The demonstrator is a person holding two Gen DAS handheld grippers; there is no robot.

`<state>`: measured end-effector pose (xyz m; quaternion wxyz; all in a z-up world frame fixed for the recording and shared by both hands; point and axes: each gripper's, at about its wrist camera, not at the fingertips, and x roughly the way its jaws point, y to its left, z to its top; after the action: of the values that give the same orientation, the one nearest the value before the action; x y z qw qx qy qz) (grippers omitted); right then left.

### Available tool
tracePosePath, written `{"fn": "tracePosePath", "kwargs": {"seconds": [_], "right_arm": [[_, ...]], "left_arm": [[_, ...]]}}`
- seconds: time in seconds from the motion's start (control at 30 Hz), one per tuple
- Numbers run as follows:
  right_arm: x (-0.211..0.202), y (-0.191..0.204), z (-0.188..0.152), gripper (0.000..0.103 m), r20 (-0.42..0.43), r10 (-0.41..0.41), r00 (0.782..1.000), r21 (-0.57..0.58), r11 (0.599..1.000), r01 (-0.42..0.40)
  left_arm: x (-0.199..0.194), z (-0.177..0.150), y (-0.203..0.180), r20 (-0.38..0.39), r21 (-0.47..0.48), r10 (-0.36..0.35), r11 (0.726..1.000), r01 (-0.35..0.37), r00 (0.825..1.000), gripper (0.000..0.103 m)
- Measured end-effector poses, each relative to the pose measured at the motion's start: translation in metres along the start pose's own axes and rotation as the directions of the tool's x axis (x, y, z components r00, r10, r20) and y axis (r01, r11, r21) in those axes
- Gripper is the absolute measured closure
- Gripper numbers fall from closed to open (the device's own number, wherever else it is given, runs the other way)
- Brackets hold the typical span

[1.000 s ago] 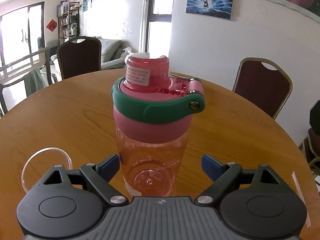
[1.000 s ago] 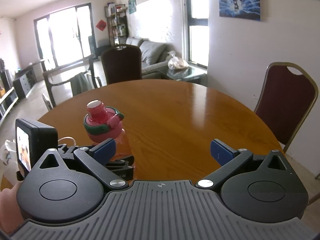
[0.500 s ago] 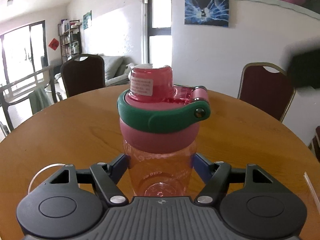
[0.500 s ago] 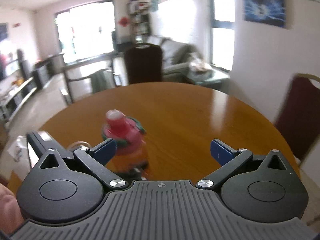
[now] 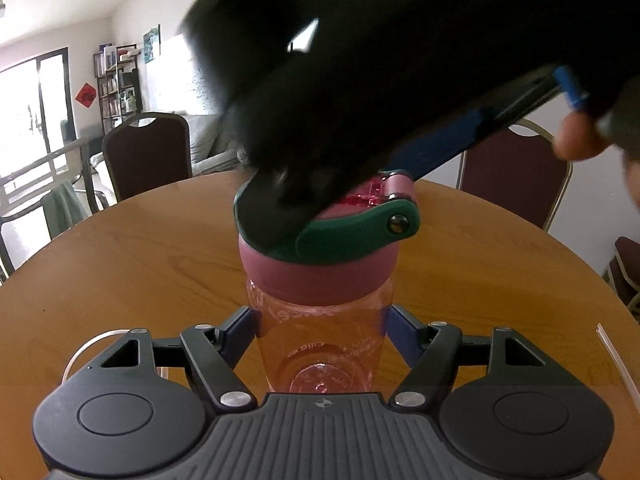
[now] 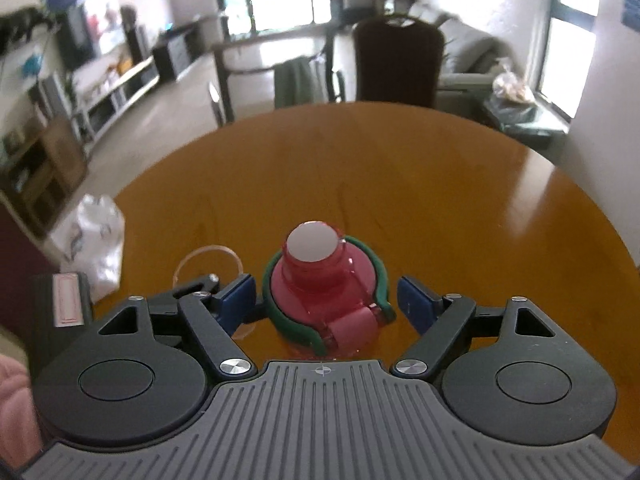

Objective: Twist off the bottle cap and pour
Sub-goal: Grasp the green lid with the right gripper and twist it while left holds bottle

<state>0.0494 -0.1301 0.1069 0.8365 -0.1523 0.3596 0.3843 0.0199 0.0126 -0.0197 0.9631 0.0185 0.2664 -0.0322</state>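
While clamped low — bottle under right gripper

Right tool spread around bottle cap.

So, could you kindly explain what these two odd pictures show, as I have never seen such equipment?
A person holds two hand-held grippers, each with a camera looking along its fingers. The left one's view shows the left gripper shut on a pink bottle standing on a round wooden table. The right one's view looks down from above: the right gripper is open, its fingers either side of the bottle's cap, which is not yet gripped. A clear ring lies beside the bottle.
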Motion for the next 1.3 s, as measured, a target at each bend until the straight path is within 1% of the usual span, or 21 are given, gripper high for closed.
{"fn": "tracePosePath", "kwargs": {"seconds": [0.13,0.2,0.27,0.37,0.43,0.47,0.5,0.53,0.57,0.63,0.7,0.77,0.8,0.83,0.9,1.07,1.13,1.2,1.27,1.3], "right_arm": [[0.006,0.005,0.005,0.031,-0.034,-0.015,0.999,-0.050,0.999,0.013],[0.007,0.003,0.007,0.031,-0.045,-0.010,0.999,-0.074,0.997,0.007],[0.008,0.001,0.009,0.032,-0.057,0.011,0.998,-0.101,0.995,-0.017],[0.008,-0.010,0.015,0.032,-0.107,0.100,0.989,-0.200,0.972,-0.120],[0.007,-0.014,0.018,0.032,-0.147,0.145,0.978,-0.282,0.942,-0.182],[0.008,-0.015,0.020,0.032,-0.159,0.154,0.975,-0.307,0.931,-0.197],[0.009,-0.016,0.023,0.033,-0.186,0.171,0.968,-0.353,0.907,-0.228],[0.010,-0.017,0.025,0.033,-0.207,0.182,0.961,-0.374,0.893,-0.250],[0.010,-0.016,0.026,0.032,-0.215,0.179,0.960,-0.369,0.895,-0.250],[0.012,-0.013,0.030,0.031,-0.228,0.171,0.959,-0.353,0.903,-0.245],[0.012,-0.006,0.028,0.031,-0.193,0.127,0.973,-0.313,0.932,-0.184],[0.012,-0.001,0.024,0.031,-0.146,0.084,0.986,-0.211,0.971,-0.114],[0.011,-0.001,0.023,0.030,-0.126,0.069,0.990,-0.155,0.984,-0.089],[0.010,-0.001,0.022,0.030,-0.115,0.059,0.992,-0.125,0.989,-0.073],[0.011,0.001,0.022,0.030,-0.110,0.040,0.993,-0.116,0.992,-0.052],[0.021,0.005,0.024,0.030,-0.134,-0.005,0.991,-0.061,0.998,-0.003],[0.023,0.010,0.022,0.030,-0.126,-0.042,0.991,-0.053,0.998,0.035],[0.024,0.016,0.019,0.031,-0.107,-0.062,0.992,-0.066,0.996,0.055],[0.023,0.017,0.015,0.031,-0.090,-0.054,0.994,-0.101,0.994,0.045],[0.022,0.015,0.015,0.031,-0.096,-0.040,0.995,-0.118,0.993,0.028]], "left_arm": [[0.001,0.000,0.004,0.002,0.001,-0.009,1.000,0.009,1.000,0.033],[0.002,0.000,0.006,0.002,0.007,-0.019,1.000,0.019,1.000,0.033],[0.003,0.000,0.009,0.001,0.012,-0.031,0.999,0.031,1.000,0.033],[0.005,0.001,0.015,-0.004,0.023,-0.053,0.998,0.053,0.999,0.033],[0.006,0.001,0.018,-0.007,0.022,-0.061,0.998,0.061,0.998,0.033],[0.007,0.002,0.020,-0.009,0.021,-0.065,0.998,0.065,0.998,0.033],[0.007,0.001,0.021,-0.009,0.019,-0.067,0.998,0.067,0.998,0.033],[0.008,0.000,0.022,-0.008,0.022,-0.067,0.997,0.067,0.998,0.033],[0.008,0.001,0.023,-0.010,0.019,-0.059,0.998,0.059,0.998,0.033],[0.010,0.003,0.024,-0.016,0.011,-0.041,0.999,0.041,0.999,0.033],[0.011,0.005,0.020,-0.015,0.009,-0.028,1.000,0.028,0.999,0.033],[0.011,0.005,0.020,-0.008,0.006,-0.020,1.000,0.020,1.000,0.033],[0.010,0.006,0.020,-0.007,0.007,-0.019,1.000,0.019,1.000,0.033],[0.010,0.006,0.022,-0.006,0.006,-0.019,1.000,0.019,1.000,0.033],[0.010,0.006,0.022,-0.007,0.006,-0.018,1.000,0.018,1.000,0.033],[0.015,0.007,0.024,-0.005,0.000,-0.005,1.000,0.005,1.000,0.033],[0.016,0.008,0.025,-0.005,-0.004,0.003,1.000,-0.003,1.000,0.033],[0.018,0.008,0.028,-0.004,-0.007,0.002,1.000,-0.002,1.000,0.033],[0.020,0.009,0.033,-0.002,0.000,-0.014,1.000,0.014,1.000,0.033],[0.020,0.009,0.034,-0.003,0.005,-0.018,1.000,0.018,1.000,0.033]]}}
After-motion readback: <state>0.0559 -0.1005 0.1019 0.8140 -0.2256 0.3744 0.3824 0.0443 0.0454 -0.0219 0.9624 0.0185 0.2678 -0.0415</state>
